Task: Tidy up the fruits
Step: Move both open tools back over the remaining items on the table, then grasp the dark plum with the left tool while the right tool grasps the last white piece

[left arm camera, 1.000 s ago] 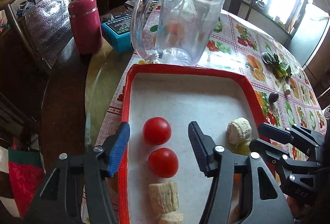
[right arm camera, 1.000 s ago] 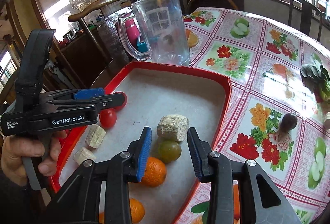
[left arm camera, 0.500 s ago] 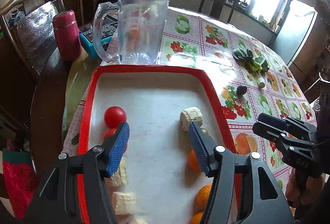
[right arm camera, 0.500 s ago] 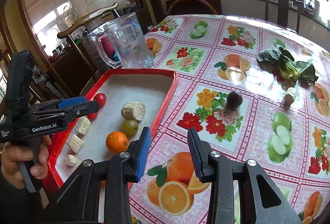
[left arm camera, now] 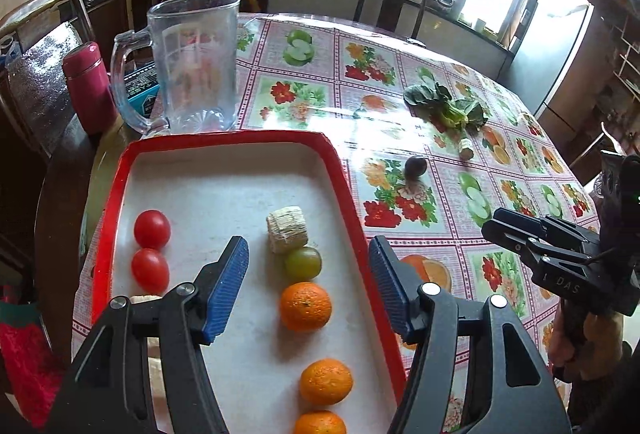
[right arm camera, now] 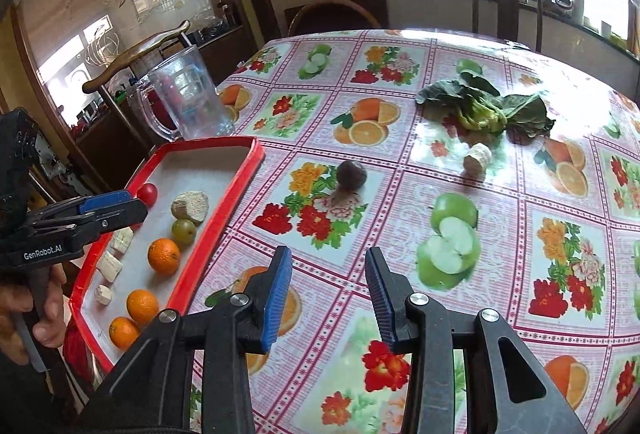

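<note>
Fruits are mostly in the red tray point(left arm camera: 340, 170): tomatoes point(left arm camera: 151, 229), a grape point(left arm camera: 303, 261) and oranges point(left arm camera: 305, 307). A dark fruit point(right arm camera: 351, 174) lies out on the tabletop point(right arm camera: 400, 194), well apart. Both hand-held grippers, left point(left arm camera: 308, 288) and right point(right arm camera: 328, 292), are released and empty. The round fruit could roll when pinched; the tray's raised rim could catch it. The tabletop around is open.

Table point(right arm camera: 500, 234) with tray point(right arm camera: 240, 178), jug point(right arm camera: 188, 98)
</note>
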The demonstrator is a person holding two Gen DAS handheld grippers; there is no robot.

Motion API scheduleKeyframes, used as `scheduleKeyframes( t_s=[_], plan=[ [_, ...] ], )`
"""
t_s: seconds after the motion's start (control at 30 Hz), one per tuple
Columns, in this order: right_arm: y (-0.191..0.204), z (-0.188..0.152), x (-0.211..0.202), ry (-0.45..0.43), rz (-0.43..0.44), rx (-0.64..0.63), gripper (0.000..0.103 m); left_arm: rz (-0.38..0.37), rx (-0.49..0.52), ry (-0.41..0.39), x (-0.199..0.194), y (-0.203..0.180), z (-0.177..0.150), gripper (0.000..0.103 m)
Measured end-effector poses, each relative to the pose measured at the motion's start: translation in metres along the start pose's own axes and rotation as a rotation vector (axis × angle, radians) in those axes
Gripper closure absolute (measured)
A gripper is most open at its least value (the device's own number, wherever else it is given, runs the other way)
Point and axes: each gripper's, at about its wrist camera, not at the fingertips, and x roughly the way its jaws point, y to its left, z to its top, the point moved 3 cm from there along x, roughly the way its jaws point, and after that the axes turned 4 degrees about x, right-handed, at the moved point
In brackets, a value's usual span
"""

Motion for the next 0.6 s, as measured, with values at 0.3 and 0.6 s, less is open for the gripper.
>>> scheduleKeyframes(
  t_s=[0.3, 0.6],
  plan=[
    [-0.040, 0.002, -0.003, -0.013, -0.042, 0.040, 0.064, -0.046, 0.063, 0.013, 0.014, -0.043, 0.009, 0.039],
    [-0.077, 0.015, 0.006, -0.019, -0.074, 0.090, 0.064, -0.069, 0.098, 0.036, 0.042, -0.075, 0.027, 0.039]
  ],
)
